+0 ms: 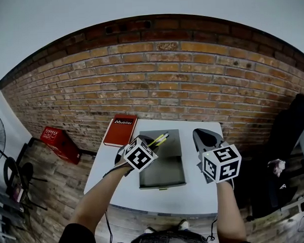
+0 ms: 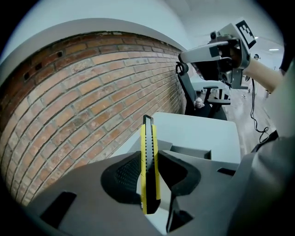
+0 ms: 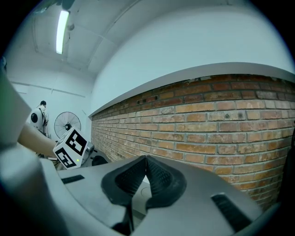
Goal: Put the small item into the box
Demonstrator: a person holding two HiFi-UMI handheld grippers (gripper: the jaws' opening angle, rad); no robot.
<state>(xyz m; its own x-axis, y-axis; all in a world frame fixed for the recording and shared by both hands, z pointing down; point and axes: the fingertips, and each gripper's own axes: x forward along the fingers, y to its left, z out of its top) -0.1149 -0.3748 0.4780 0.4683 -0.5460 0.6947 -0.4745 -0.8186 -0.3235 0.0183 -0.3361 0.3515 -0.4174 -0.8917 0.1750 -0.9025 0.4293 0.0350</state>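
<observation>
Left gripper [image 2: 150, 159] is clenched on a slim yellow-and-black utility knife [image 2: 147, 133], which is pinched by its middle between the ribbed pads, its far end pointing away from the person. In the head view the knife [image 1: 159, 139] is seen over the far left part of a shallow grey rectangular box [image 1: 162, 185] that lies on the white counter [image 1: 194, 194]; it appears to be held above the box, not resting in it.

Right gripper [image 3: 145, 161] is closed on nothing and is held just beside the box's right edge.

For a clean drop, the knife is best carried toward the middle of the box and tilted until it lies along the box's long side. It should be lowered close to the floor of the box before the pads are released, so that it neither bounces nor slides over the low wall. The empty gripper should be kept clear of the box, or set against its rim if the box is seen to shift.
</observation>
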